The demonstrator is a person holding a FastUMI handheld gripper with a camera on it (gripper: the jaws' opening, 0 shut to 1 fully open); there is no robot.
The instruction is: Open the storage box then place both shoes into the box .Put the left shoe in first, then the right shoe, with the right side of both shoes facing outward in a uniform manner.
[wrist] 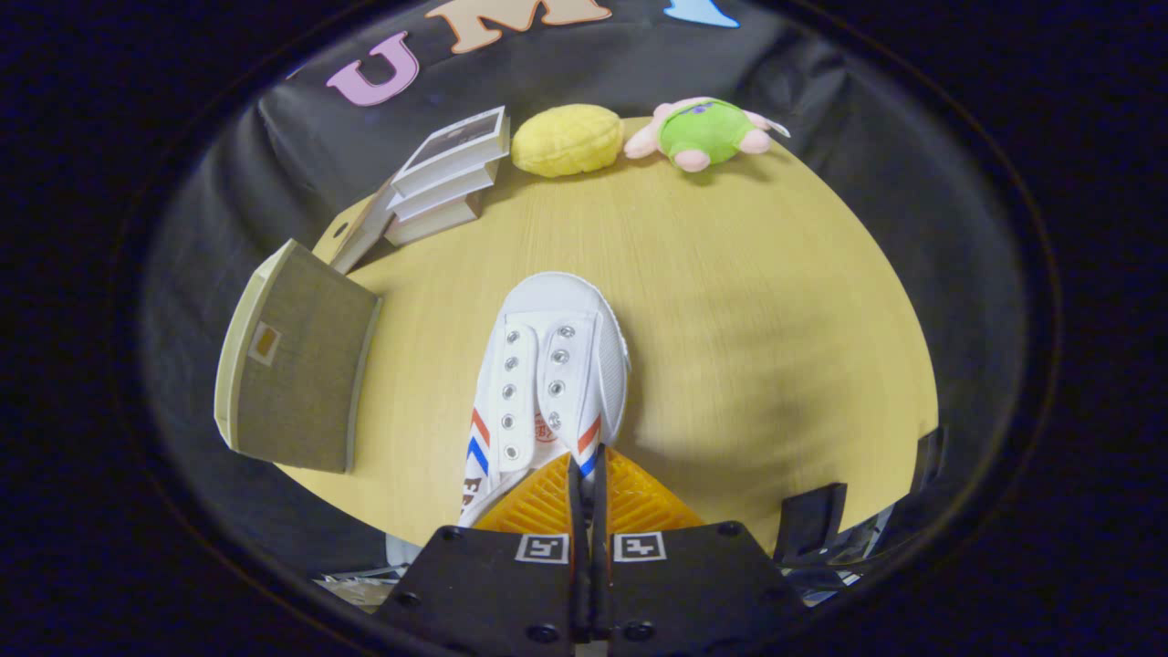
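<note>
Gripper (589, 474) pinching white shoe (547, 374) at its heel, toe pointing away

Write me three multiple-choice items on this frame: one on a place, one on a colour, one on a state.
1. Where does the yellow plush cushion lie?
A. Between the stack of white books and the green and pink plush toy
B. Inside the storage box
C. Between the fingers

2. What colours are the side stripes on the white canvas lace-up shoe?
A. Green and yellow
B. Red and blue
C. Black only

3. How do the fingers stand?
A. Spread wide, away from everything
B. Closed around the green toy
C. Drawn almost together on the rear of the shoe

Key: 1 A, the yellow plush cushion sits between the stack of white books and the green and pink plush toy. 2 B, the white canvas lace-up shoe bears red and blue bands. 3 C, the fingers meet at its rear.
</note>
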